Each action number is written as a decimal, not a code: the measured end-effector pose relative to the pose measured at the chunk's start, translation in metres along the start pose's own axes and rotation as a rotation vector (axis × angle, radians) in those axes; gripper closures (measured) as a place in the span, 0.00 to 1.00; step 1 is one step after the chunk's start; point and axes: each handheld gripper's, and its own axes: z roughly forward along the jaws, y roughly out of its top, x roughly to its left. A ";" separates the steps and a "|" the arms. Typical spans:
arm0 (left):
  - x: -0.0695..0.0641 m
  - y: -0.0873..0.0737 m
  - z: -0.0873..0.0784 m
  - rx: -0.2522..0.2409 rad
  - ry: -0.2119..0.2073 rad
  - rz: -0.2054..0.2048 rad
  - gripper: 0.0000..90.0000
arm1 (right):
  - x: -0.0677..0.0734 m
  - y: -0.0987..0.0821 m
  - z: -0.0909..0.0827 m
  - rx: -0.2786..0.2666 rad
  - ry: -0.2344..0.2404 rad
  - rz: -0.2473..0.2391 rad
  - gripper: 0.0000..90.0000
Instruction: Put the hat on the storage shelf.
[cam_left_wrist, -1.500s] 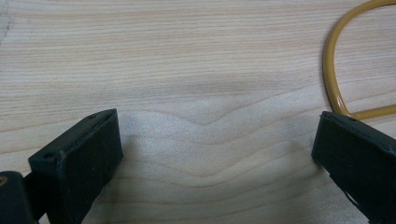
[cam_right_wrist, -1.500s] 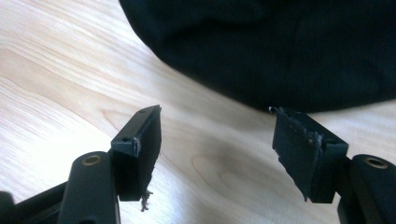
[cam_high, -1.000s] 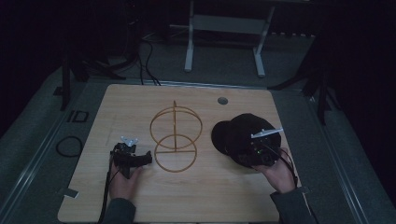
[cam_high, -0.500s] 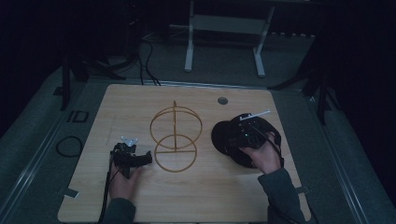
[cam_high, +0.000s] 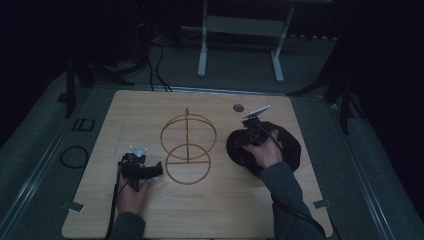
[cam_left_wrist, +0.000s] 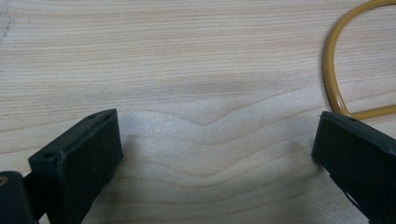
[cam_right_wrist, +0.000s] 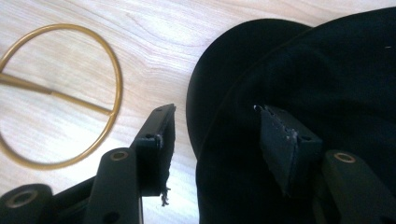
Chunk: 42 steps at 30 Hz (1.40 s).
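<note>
Black hat (cam_high: 285, 145) lies on desk (cam_high: 125, 115), right of wire stand (cam_high: 187, 142). Right tongs (cam_right_wrist: 215, 140) spread astride its soft, light brim — best pinched there. Left tongs (cam_left_wrist: 210, 154) released, nothing held.

A pale wooden table (cam_high: 210, 210) with visible grain is seen. On it are set a gold wire stand (cam_high: 187, 147) near the middle, a black cap (cam_high: 287, 145) to its right, and — by the far edge — a small dark disc (cam_high: 238, 107).
</note>
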 end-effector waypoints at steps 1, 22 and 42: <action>0.000 0.000 0.000 0.000 0.000 0.000 0.01 | 0.000 0.000 0.000 0.000 0.000 0.000 0.51; 0.000 0.000 0.000 0.000 0.000 0.000 0.01 | -0.019 0.018 0.042 0.166 -0.036 0.136 0.69; 0.000 0.000 0.000 0.001 0.000 0.000 0.01 | -0.020 0.030 0.051 0.261 -0.028 0.150 0.74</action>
